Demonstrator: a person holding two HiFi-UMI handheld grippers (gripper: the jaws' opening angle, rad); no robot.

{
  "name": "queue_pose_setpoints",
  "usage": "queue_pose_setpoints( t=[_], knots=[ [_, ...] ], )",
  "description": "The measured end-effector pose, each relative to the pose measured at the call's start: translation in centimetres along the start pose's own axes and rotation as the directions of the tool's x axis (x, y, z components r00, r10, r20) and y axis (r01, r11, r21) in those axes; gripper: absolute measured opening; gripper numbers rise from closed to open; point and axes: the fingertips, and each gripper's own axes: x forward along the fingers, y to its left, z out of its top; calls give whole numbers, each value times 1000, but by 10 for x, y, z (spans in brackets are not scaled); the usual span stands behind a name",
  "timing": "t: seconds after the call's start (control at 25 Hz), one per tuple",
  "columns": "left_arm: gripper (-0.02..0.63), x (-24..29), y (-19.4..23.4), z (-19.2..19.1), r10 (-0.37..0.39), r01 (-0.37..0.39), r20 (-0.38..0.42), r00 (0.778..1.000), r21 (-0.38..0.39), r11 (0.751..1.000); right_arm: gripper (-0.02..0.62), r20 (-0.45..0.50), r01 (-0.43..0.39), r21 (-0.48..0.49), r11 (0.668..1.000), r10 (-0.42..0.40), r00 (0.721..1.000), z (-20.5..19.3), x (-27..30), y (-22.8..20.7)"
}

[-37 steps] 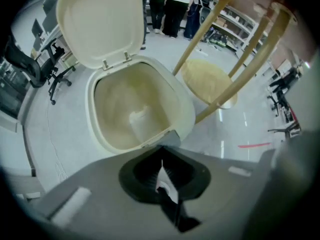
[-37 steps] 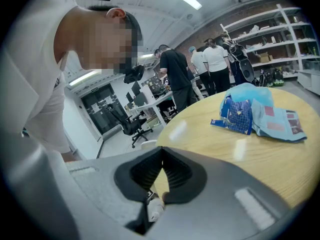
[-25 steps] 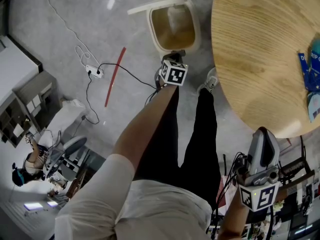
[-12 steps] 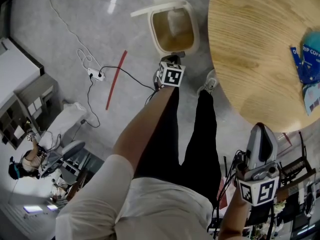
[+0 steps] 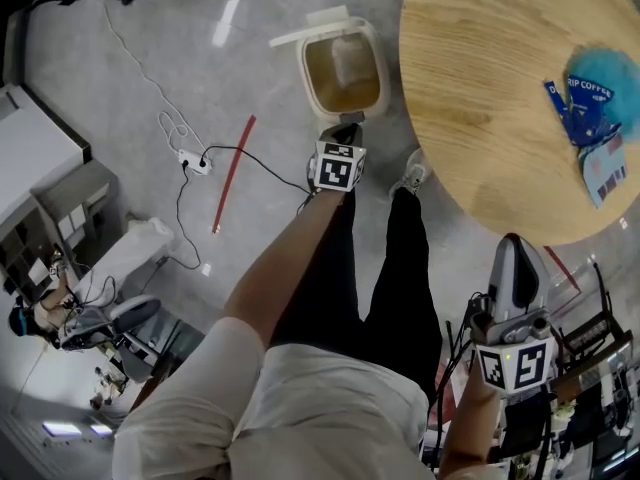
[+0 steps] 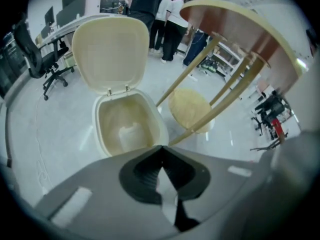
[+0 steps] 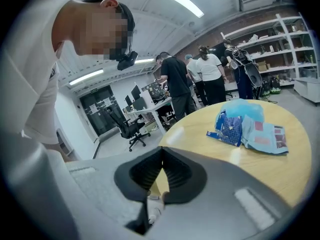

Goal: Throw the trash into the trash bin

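Both pairs of jaws are pressed together with nothing between them: the left gripper (image 6: 161, 148) points steeply down at the floor, its tips just short of the trash bin (image 6: 101, 134), and the right gripper (image 7: 162, 149) is held off the near edge of the round wooden table (image 7: 280, 169), aimed across its top. The bin stands on the grey floor beside the table with its lid (image 6: 111, 54) tipped up and back; a pale piece (image 6: 131, 132) lies at its bottom. The trash (image 7: 235, 126), a dark blue printed packet with lighter blue wrappers (image 7: 262, 136) overlapping it, lies on the tabletop towards the far side, well apart from either gripper. A round stool (image 6: 190, 109) sits under the table, and a red strip (image 5: 232, 173) and a black cable (image 5: 250, 158) lie on the floor.
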Motion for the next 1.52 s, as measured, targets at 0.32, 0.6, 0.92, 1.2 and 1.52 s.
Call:
queue_pose_setpoints(
  t=[0.32, 0.6, 0.92, 1.2, 1.52],
  knots=[
    [3, -54, -17, 25, -16, 15, 67, 998, 20, 1000, 2, 14, 21, -23, 999, -21, 1000, 28, -28, 8],
    [3, -77, -24, 36, -25, 24, 92, 995, 18, 1000, 2, 44, 28, -28, 999, -26, 999, 42, -42, 10],
    [3, -143, -44, 55, -33, 35, 152, 988, -5, 999, 2, 59, 5, -64, 998, -1, 998, 73, -63, 20],
    [3, -193, -59, 76, -45, 57, 242, 969, -44, 997, 2, 58, -24, -100, 995, 30, 998, 92, -71, 26],
    [3, -286, -79, 110, -55, 76, 402, 914, -37, 996, 2, 19, -128, -153, 980, 132, 991, 105, -66, 51]
  ],
)
